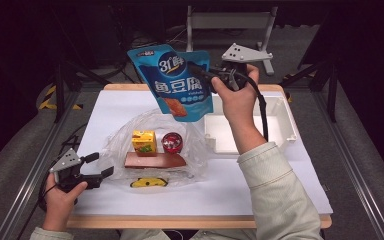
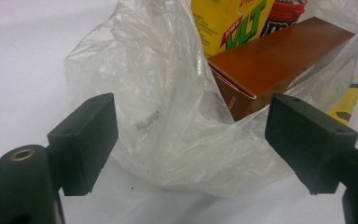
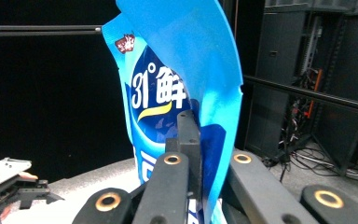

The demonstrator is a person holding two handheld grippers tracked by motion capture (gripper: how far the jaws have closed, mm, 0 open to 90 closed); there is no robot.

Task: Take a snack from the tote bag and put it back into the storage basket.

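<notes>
Blue snack pouch (image 1: 176,80): glossy blue stand-up pack with white Chinese lettering and a picture of brown tofu pieces at its lower part. Held in the air above the far half of the table, tilted, over the plastic bag and just beside the white tray. In the right gripper view the pouch (image 3: 186,88) stands upright between the jaws, its edge curled.

Right gripper (image 1: 203,73): raised, jaws clamped on the right edge of the pouch; grey three-cornered plate on top, black cable trailing down along the forearm.

Left gripper (image 1: 102,167): low at the near left of the table, jaws spread apart, nothing between them but the crumpled edge of the plastic bag, which lies just ahead; whether a pad touches the film cannot be told.

Clear plastic bag (image 1: 115,142): crumpled, lying open on the table centre, mouth toward the left gripper. Contents:
- yellow drink carton (image 1: 144,141), upright;
- red-lidded round tub (image 1: 171,142), just beside the carton;
- brown oblong box (image 1: 155,160), lying flat in front of both.

Yellow-and-black item (image 1: 149,183): flat on the table at the bag's near edge; kind not discernible.

White tray (image 1: 285,125): shallow, rectangular, at the far right of the table.

Table (image 1: 260,185): white top, wooden rim.
</notes>
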